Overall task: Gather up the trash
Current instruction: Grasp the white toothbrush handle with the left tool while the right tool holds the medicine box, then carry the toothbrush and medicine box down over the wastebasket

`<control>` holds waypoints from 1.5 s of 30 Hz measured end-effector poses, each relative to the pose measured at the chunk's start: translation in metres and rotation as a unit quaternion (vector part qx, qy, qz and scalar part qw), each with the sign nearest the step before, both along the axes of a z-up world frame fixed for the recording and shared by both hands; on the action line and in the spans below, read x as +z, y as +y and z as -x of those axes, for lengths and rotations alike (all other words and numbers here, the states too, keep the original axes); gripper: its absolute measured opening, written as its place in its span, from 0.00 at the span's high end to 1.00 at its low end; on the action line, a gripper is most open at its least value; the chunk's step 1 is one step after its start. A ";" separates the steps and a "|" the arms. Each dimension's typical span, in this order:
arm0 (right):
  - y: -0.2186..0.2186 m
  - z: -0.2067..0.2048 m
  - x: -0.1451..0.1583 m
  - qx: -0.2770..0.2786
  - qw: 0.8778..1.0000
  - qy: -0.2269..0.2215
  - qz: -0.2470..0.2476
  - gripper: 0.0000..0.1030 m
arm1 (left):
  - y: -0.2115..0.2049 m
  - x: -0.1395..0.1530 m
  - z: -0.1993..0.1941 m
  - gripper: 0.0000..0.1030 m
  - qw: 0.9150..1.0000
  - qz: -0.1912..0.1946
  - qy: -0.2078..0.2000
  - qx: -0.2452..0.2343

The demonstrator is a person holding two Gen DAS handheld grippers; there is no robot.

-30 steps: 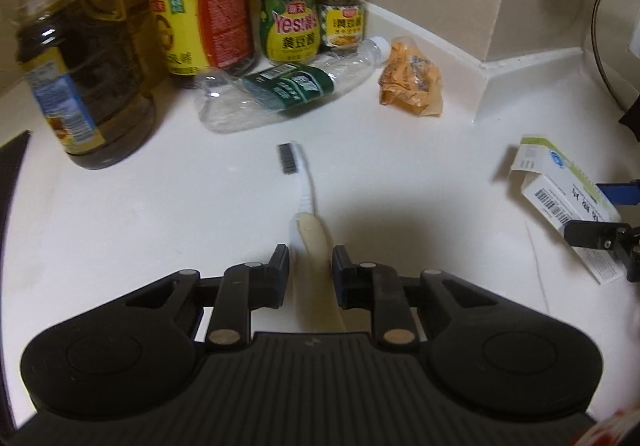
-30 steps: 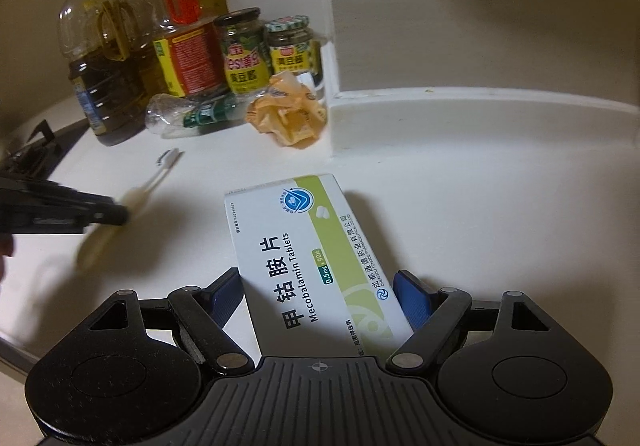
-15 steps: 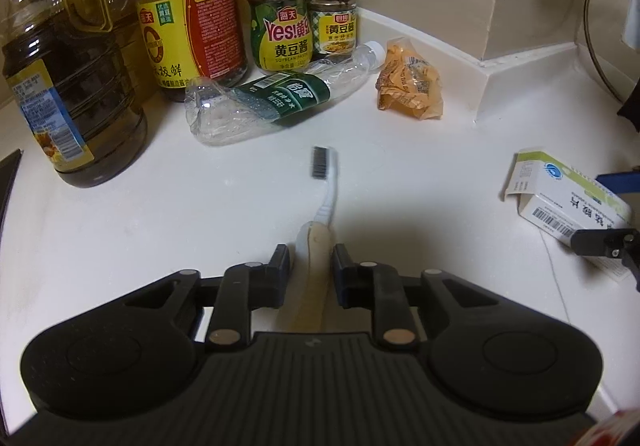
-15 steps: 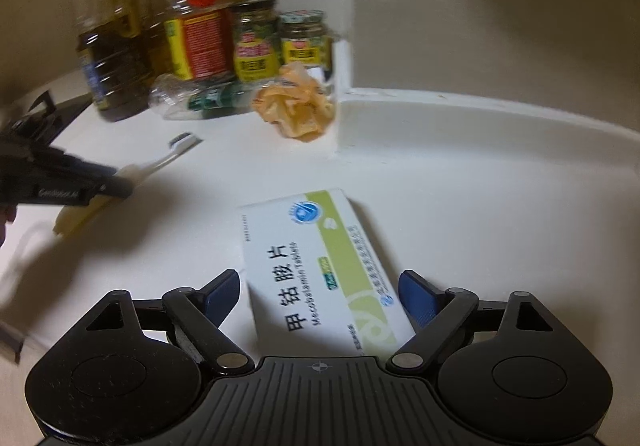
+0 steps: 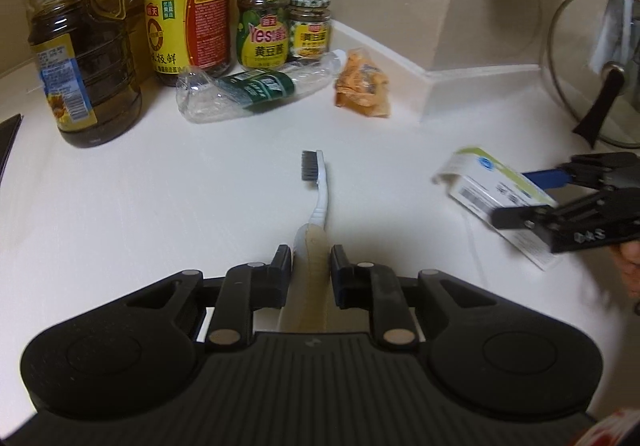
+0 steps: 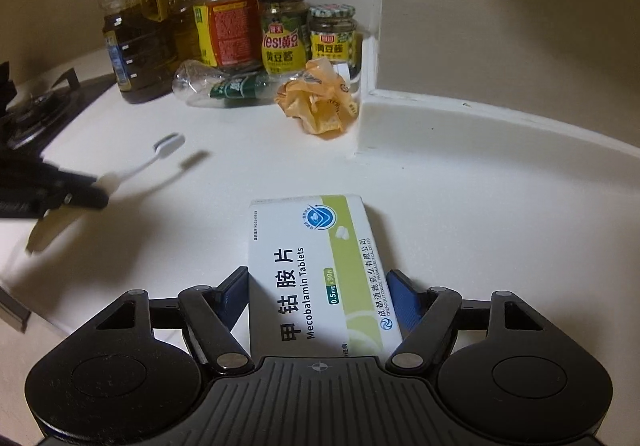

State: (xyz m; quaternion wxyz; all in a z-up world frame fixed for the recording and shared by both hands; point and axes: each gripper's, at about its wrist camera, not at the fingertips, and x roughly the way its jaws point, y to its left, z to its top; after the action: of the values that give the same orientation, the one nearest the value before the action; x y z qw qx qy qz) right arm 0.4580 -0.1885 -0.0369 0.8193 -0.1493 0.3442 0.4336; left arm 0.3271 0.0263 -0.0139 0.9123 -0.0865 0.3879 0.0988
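Observation:
My left gripper (image 5: 310, 260) is shut on the handle of a white toothbrush (image 5: 318, 189) and holds it above the white counter, bristles pointing away; it also shows in the right wrist view (image 6: 138, 165). My right gripper (image 6: 318, 286) is shut on a white-and-green tablet box (image 6: 316, 270), lifted off the counter; the box also shows in the left wrist view (image 5: 492, 185). A crushed clear plastic bottle (image 5: 248, 89) and a crumpled orange wrapper (image 5: 362, 85) lie on the counter near the back.
Oil bottles (image 5: 80, 45) and sauce jars (image 5: 264, 25) stand along the back wall. A wall corner (image 5: 440, 93) juts out on the right. A glass pot lid (image 5: 592, 65) leans at far right. A gas stove (image 6: 36, 105) sits at the left.
Both grippers have lifted and drawn back with their loads; the toothbrush and the box are higher off the counter, and more of the back wall and pot lid shows.

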 end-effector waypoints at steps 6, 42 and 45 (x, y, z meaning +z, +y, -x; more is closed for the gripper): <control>-0.008 0.024 0.015 -0.025 0.998 0.020 -0.047 0.30 | -0.022 0.005 0.034 0.82 1.000 0.014 0.002 0.000; 0.008 0.269 -0.114 -0.134 0.983 0.069 0.104 0.30 | -0.031 -0.129 0.159 0.82 0.976 0.097 0.151 -0.120; 0.007 0.263 -0.129 -0.135 0.981 0.077 0.112 0.30 | -0.032 -0.144 0.143 0.82 0.974 0.092 0.166 -0.120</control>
State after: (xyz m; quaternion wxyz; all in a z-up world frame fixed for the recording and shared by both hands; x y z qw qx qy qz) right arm 0.1954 -0.1819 -0.1660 0.8193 -0.1580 0.4700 0.2878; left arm 0.1837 -0.0054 -0.1578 0.8286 -0.1058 0.5487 -0.0346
